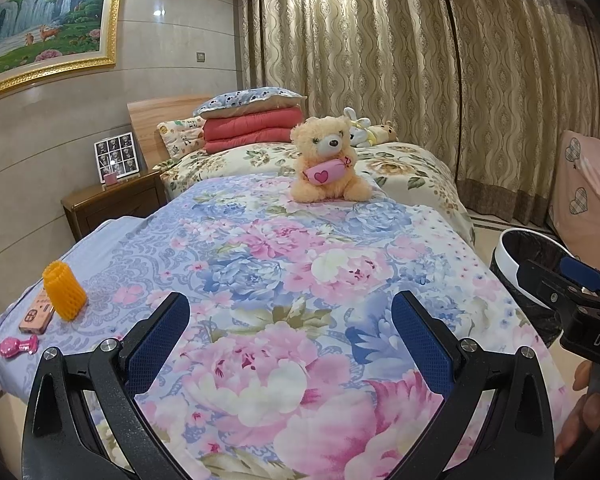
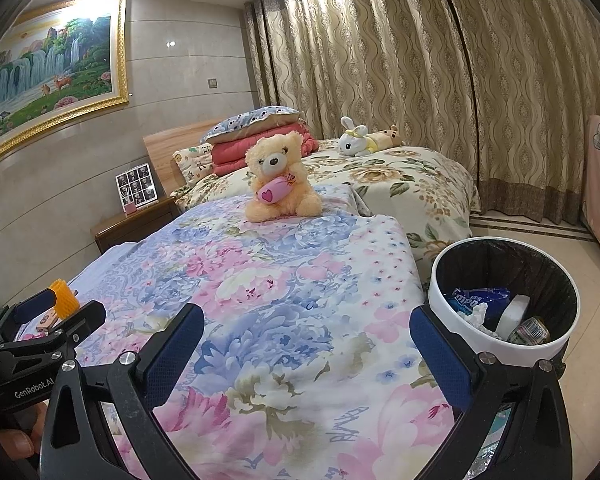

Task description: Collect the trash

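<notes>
Over the foot end of the bed [image 1: 284, 264], the left tool [image 1: 290, 334] is held with its blue pads spread wide apart, and nothing is gripped between them. The right tool [image 2: 306, 350] is likewise seen fully parted and empty, poised above the floral bedspread near the bed's right edge.

At the left edge of the bed, an orange foam fruit net [image 1: 64, 292] is seen standing upright. Just beside it a pink phone [image 1: 36, 316] is laid flat, and near the left corner a small pink toy [image 1: 18, 347] is lying on its side.

On the floor by the right edge of the bed, a white trash bin [image 2: 504, 296] with a black liner is placed. Inside it a blue wrapper [image 2: 478, 296], crumpled tissue [image 2: 476, 314], a white cup and a small packet are already collected.

Farther up the bed, a teddy bear [image 1: 328, 160] hugging a pink heart cushion is seated upright in the middle. Behind it, folded red blankets [image 1: 248, 130] and a pillow are stacked against the headboard, and a white rabbit plush [image 2: 354, 136] is laid near the far right edge.
</notes>
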A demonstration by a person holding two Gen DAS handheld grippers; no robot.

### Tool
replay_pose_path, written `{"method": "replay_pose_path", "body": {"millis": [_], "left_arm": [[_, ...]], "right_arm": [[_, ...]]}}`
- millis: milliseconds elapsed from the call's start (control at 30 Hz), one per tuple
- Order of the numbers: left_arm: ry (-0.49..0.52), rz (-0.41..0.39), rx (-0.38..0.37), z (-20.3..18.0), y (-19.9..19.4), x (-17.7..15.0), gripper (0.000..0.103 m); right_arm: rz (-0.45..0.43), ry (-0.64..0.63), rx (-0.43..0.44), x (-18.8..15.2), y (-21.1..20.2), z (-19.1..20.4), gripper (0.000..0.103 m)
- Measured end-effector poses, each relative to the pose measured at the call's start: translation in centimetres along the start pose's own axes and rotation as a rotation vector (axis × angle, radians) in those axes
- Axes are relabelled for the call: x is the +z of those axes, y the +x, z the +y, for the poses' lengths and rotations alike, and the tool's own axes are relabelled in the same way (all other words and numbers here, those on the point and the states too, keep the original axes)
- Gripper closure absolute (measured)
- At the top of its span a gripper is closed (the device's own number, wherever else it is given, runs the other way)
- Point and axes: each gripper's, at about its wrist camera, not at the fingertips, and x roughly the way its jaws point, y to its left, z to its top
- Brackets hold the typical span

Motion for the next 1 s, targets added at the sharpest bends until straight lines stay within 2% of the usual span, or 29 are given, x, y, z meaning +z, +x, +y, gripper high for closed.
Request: {"method": "replay_pose_path", "body": {"millis": [1000], "left_arm": [[-0.004, 0.016, -0.007, 0.04, 0.53, -0.34, 0.0]], "right_arm": [[0.016, 0.006, 0.007, 0.0, 0.25, 0.24, 0.0]]}}
